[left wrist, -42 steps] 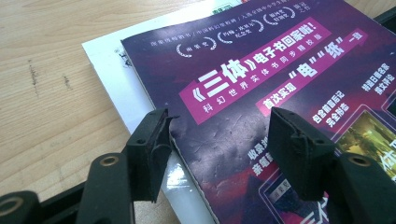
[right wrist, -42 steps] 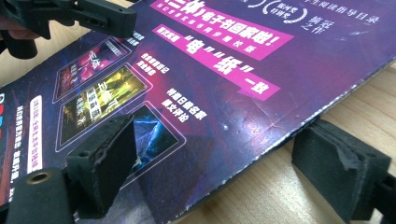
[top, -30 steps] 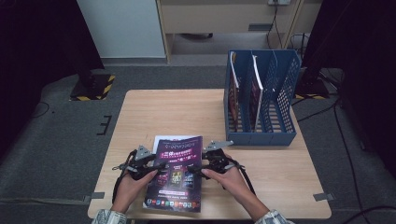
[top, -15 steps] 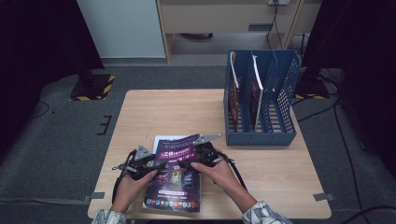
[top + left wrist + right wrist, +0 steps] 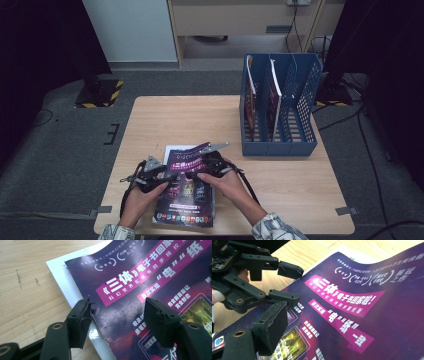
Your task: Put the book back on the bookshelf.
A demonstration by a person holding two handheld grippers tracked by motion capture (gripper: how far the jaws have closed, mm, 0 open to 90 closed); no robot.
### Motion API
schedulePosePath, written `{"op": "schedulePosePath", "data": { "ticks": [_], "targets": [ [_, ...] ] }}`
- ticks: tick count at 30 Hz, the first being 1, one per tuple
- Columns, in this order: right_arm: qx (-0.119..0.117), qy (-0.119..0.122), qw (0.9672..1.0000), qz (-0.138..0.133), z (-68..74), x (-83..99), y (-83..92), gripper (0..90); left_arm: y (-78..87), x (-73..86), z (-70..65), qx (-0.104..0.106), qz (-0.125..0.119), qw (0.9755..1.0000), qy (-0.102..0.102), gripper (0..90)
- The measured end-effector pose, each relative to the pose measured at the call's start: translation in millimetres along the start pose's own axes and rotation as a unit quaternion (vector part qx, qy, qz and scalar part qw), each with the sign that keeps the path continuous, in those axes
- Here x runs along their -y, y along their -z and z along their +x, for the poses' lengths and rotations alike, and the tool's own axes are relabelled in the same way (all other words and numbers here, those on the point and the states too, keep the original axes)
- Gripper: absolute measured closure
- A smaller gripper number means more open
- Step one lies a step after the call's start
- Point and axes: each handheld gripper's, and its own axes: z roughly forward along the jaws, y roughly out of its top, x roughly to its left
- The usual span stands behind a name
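On the pale wooden bench (image 5: 165,125), with left fingers (image 5: 81,317) spread wide over the glossy magazine (image 5: 130,290) lying flat beneath them and right fingers (image 5: 272,325) astride its lifted edge, clamped or not impossible to tell: probably light, limp, slippery, best pinched near the spine.

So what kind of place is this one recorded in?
Probably a lab or office recording space: a lone wooden table on grey carpet, a blue file rack holding magazines, and cables on the floor.

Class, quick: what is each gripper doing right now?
Left gripper: open, jaws astride the magazine edge, not pinching.
Right gripper: grips the magazine cover and lifts it.
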Motion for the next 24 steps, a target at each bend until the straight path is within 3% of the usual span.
{"op": "schedulePosePath", "data": {
  "ticks": [4, 6, 8, 9, 10, 14, 18, 24],
  "targets": [
    [0.011, -0.004, 0.9999, 0.009, 0.9, 0.8, -5.5, 24.2, -0.1, 0.1, 0.0, 0.000, 0.000, 1.0000, 0.000, 37.3],
    [0.020, 0.000, 0.9998, 0.008, -0.2, 1.2, -4.9, 31.2, -0.1, 0.1, 0.4, 0.001, 0.000, 1.0000, 0.000, 37.3],
    [0.023, -0.013, 0.9996, 0.009, -0.9, 1.2, -4.3, 38.5, -0.2, 0.1, 0.6, 0.002, 0.000, 1.0000, 0.000, 36.1],
    [0.023, -0.013, 0.9996, 0.009, -0.9, 1.2, -4.3, 38.5, -0.8, 0.2, -0.2, 0.005, 0.000, 1.0000, 0.000, 36.1],
    [0.034, -0.018, 0.9993, 0.001, -1.7, 0.8, -3.8, 48.1, -1.1, -0.4, -1.3, 0.002, 0.001, 1.0000, -0.002, 32.6],
    [0.045, -0.040, 0.9980, -0.017, -5.6, -1.6, -1.0, 63.9, -1.0, -0.8, 0.2, 0.011, 0.000, 0.9999, 0.005, 28.7],
    [0.047, -0.022, 0.9976, -0.046, -10.0, -9.2, 7.0, 74.4, -0.4, -1.2, 0.1, 0.019, -0.008, 0.9998, 0.000, 26.4],
    [0.052, 0.018, 0.9960, -0.070, -7.0, -22.3, 20.4, 78.8, 0.0, -1.9, 0.6, 0.022, -0.015, 0.9996, 0.001, 22.5]
  ]
}}
